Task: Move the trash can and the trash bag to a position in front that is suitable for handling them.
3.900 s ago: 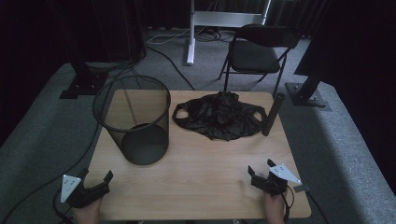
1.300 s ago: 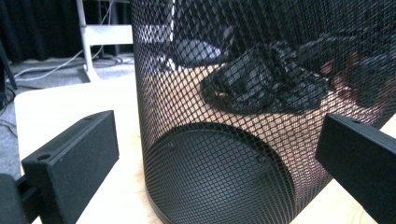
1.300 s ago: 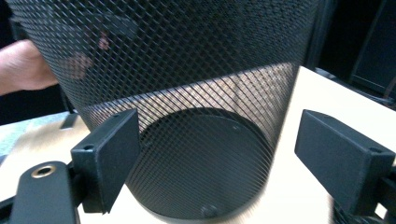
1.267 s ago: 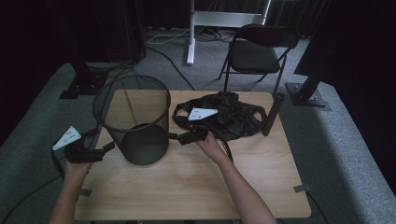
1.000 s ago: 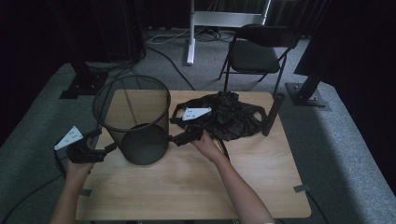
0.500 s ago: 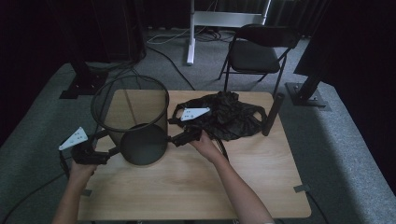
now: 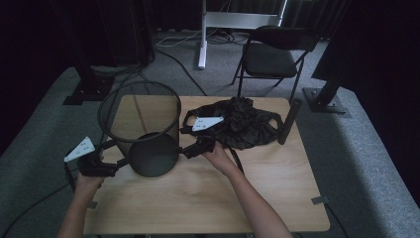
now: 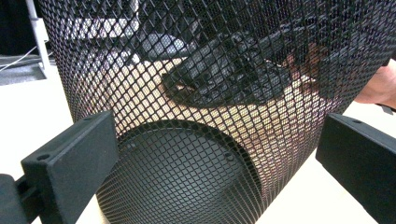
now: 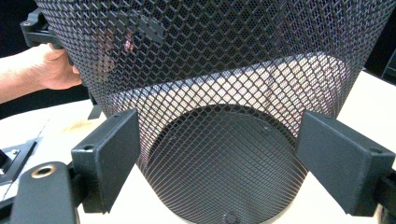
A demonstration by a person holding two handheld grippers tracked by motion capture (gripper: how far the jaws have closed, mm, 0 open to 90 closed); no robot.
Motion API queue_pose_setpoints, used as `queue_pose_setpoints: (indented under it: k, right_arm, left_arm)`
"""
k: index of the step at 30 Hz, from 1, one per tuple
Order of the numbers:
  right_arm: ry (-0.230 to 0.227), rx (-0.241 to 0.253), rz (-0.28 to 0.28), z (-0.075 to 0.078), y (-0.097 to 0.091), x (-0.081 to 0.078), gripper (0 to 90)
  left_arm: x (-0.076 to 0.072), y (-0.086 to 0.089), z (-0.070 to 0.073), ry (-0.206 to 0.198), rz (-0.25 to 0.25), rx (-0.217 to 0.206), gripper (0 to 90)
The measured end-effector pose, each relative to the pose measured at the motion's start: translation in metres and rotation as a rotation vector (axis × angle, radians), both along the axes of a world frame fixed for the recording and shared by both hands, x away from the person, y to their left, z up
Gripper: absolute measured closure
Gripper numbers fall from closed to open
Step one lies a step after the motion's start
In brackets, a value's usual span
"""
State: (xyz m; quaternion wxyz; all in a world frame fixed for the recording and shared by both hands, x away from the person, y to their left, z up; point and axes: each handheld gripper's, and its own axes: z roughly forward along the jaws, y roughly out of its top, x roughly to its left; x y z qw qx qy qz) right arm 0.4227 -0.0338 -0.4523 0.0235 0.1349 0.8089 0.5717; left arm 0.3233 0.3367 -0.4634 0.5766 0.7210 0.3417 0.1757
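The wire mesh basket (image 7: 143,131) was black, a round can of diamond-pattern mesh with a solid dark disc for a base and a thin hoop at its open rim. It stood on the left half of the wooden counter (image 7: 257,198), mouth upward and base down, so its long axis ran roughly vertical; in the high view the rim sat a little toward the far left of the base, which may be a slight tilt, though we could not be sure. It widened from base to rim.

At its left side we held the left tool (image 7: 115,154), jaws spread apart on either side of the lower wall; in the left gripper view (image 8: 215,158) the mesh filled the gap between them, but we could not tell if either pad touched it. Our left hand (image 7: 89,179) gripped that tool at the counter's edge.

At the basket's right we held the right tool (image 7: 190,148), also with jaws wide apart, flanking the base in the right gripper view (image 9: 217,163). Just beyond it lay a crumpled black plastic bag (image 7: 247,126), and at the far right of the counter a dark upright post (image 7: 288,121).
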Motion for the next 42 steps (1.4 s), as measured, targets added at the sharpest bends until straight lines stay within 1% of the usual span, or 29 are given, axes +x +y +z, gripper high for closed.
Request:
queue_pose_setpoints:
  k: [4, 8, 13, 14, 19, 24, 25, 28, 30, 35, 38, 40, 42]
  right_arm:
    - [-0.007, -0.008, -0.018, 0.0, -0.003, -0.007, 13.8]
    - [-0.006, -0.009, -0.024, 0.0, -0.008, -0.014, 13.7]
    - [-0.006, -0.004, -0.039, 0.0, -0.018, -0.024, 13.5]
    - [-0.008, -0.005, -0.043, 0.0, -0.02, -0.026, 13.5]
    - [-0.011, -0.018, -0.06, 0.001, -0.03, -0.038, 13.6]
    - [-0.01, -0.022, -0.071, 0.001, -0.041, -0.05, 13.5]
    - [-0.014, -0.023, -0.075, 0.001, -0.043, -0.052, 13.4]
    - [-0.016, -0.018, -0.088, 0.0, -0.051, -0.059, 13.4]
    - [-0.016, -0.015, -0.096, 0.0, -0.057, -0.064, 13.4]
    - [-0.036, -0.025, -0.104, -0.001, -0.072, -0.076, 12.9]
    - [-0.04, -0.025, -0.109, -0.001, -0.083, -0.083, 12.9]
    - [-0.054, -0.037, -0.119, -0.001, -0.089, -0.089, 12.6]
    - [-0.057, -0.037, -0.124, -0.002, -0.097, -0.093, 12.6]
  left_arm:
    - [-0.004, -0.004, 0.001, 0.002, -0.006, 0.016, 0.0]
    - [-0.009, -0.01, 0.002, 0.006, -0.014, 0.02, 0.0]
    - [-0.015, -0.02, 0.003, 0.011, -0.023, 0.027, 0.0]
    - [-0.016, -0.021, 0.003, 0.009, -0.026, 0.034, 0.0]
    - [-0.024, -0.031, 0.003, 0.01, -0.041, 0.042, 0.0]
    - [-0.029, -0.041, 0.003, 0.009, -0.053, 0.04, 0.0]
    - [-0.031, -0.045, 0.003, 0.01, -0.057, 0.047, 0.0]
    - [-0.034, -0.052, 0.004, 0.009, -0.064, 0.061, 0.0]
    - [-0.036, -0.056, 0.004, 0.01, -0.072, 0.061, 0.0]
    - [-0.041, -0.073, 0.009, 0.038, -0.092, 0.09, 0.0]
    - [-0.045, -0.083, 0.009, 0.034, -0.103, 0.105, 0.0]
    - [-0.047, -0.09, 0.009, 0.032, -0.116, 0.105, 0.0]
    - [-0.049, -0.096, 0.009, 0.032, -0.12, 0.102, 0.0]
